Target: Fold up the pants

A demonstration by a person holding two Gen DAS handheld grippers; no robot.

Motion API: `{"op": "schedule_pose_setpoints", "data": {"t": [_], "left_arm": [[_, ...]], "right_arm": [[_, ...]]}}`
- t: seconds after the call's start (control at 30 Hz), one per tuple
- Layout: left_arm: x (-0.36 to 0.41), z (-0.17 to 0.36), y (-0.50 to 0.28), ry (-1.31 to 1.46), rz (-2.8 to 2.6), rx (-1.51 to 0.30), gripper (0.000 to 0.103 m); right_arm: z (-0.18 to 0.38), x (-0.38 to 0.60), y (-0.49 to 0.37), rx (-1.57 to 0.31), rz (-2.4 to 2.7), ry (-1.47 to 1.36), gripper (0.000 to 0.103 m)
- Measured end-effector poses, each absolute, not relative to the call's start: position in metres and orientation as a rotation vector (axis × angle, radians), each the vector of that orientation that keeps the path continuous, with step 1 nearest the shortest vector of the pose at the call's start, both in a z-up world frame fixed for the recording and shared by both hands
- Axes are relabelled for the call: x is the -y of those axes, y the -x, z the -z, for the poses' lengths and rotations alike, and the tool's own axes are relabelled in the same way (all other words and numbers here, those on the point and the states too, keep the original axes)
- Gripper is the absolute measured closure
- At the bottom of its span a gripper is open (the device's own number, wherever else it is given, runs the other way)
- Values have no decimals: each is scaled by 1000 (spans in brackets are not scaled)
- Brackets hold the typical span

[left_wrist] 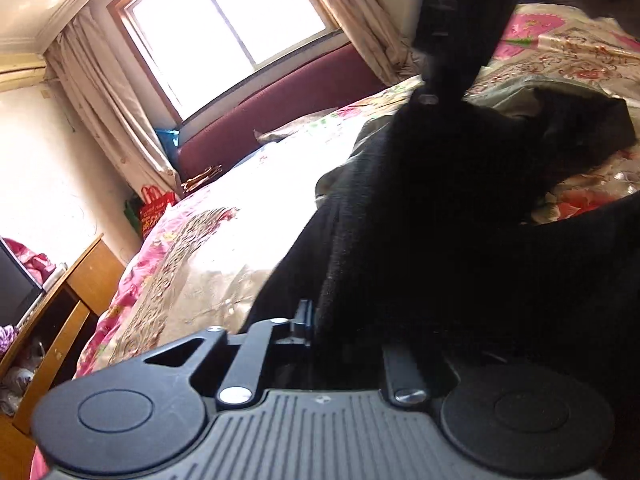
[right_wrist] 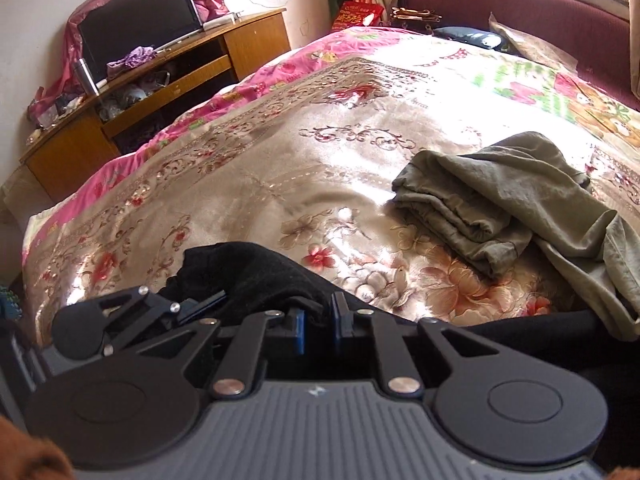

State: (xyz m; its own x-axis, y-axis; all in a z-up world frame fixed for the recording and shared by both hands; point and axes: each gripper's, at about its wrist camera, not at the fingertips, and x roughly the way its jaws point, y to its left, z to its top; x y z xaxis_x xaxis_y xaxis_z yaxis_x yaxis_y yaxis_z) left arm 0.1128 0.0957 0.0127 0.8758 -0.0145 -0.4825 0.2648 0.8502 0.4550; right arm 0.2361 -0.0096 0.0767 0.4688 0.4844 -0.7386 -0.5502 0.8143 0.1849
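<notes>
The black pants (left_wrist: 460,216) fill the right half of the left wrist view, draped over the floral bed. My left gripper (left_wrist: 320,320) is shut on their cloth, which hides its right finger. In the right wrist view the black pants (right_wrist: 248,272) bunch at the near edge of the bed, and my right gripper (right_wrist: 318,320) is shut on a fold of them between its blue pads. The left gripper (right_wrist: 192,308) also shows there, just left of the right one, on the same cloth. The other gripper's black body (left_wrist: 452,20) rises over the pants at top right.
Olive-green pants (right_wrist: 516,200) lie crumpled on the bed's right side. The floral bedspread (right_wrist: 280,152) covers the bed. A wooden TV stand (right_wrist: 160,76) with a screen stands at the far left. A maroon headboard (right_wrist: 520,12) and a window (left_wrist: 228,20) are behind.
</notes>
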Motion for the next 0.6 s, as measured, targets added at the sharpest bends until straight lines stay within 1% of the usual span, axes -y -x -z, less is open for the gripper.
{"op": "schedule_pose_setpoints", "data": {"t": [0.1, 0.2, 0.27, 0.33, 0.4, 0.43, 0.5, 0.57, 0.6], "left_arm": [[-125, -35, -93, -569, 164, -475, 73], [-136, -38, -60, -697, 200, -478, 72], [-137, -24, -42, -796, 198, -483, 72], [-136, 3, -30, -923, 181, -480, 71], [-139, 27, -26, -981, 153, -501, 71], [-141, 36, -26, -987, 150, -523, 70], [-144, 49, -22, -1009, 147, -533, 69], [-146, 53, -17, -1030, 148, -517, 69], [-146, 53, -18, -1017, 147, -519, 69]], "right_arm": [[-67, -4, -196, -893, -712, 150, 89], [-43, -26, -153, -960, -828, 149, 90], [-25, -45, -126, -974, -887, 163, 90], [-8, -62, -110, -976, -906, 219, 90], [5, -72, -99, -949, -868, 251, 85], [7, -75, -94, -928, -864, 298, 83], [5, -75, -81, -846, -852, 405, 82], [-3, -67, -74, -820, -856, 448, 82], [-6, -62, -74, -816, -850, 465, 81]]}}
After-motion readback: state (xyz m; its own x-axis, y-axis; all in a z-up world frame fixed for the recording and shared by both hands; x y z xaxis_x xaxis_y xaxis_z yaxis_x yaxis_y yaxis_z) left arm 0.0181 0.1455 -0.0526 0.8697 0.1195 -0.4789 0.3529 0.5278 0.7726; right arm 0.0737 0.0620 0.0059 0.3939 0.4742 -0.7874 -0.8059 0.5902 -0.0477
